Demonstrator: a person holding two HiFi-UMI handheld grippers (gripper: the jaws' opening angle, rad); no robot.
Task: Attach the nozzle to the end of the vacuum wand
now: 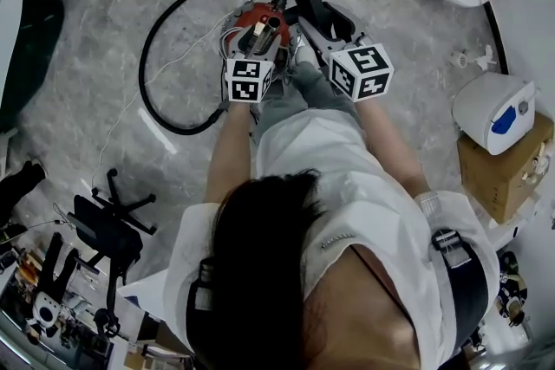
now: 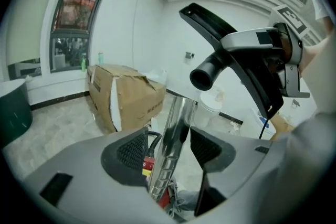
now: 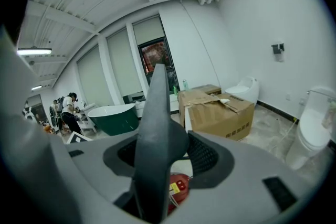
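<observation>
Chrome wand [image 2: 176, 123] stands near upright over the red vacuum [image 1: 251, 15] on the floor, loose between the wide-open left tongs [image 2: 169, 148], while the right tongs [image 3: 160, 153] clamp the dark nozzle [image 3: 156, 123] tip-up, and only the left gripper view shows its round socket near the wand's top.

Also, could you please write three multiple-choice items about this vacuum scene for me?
1. Where does the chrome wand stand?
A. between the jaws of the left gripper
B. between the jaws of the right gripper
C. away from both grippers

2. What colour is the vacuum body?
A. blue
B. red
C. green

3. What is the right gripper doing?
A. hanging open, empty
B. clamping the nozzle
C. clamping the wand

Answers: A, the wand rises between its pads; B, the head view shows red; B, the dark nozzle fills its jaws.
</observation>
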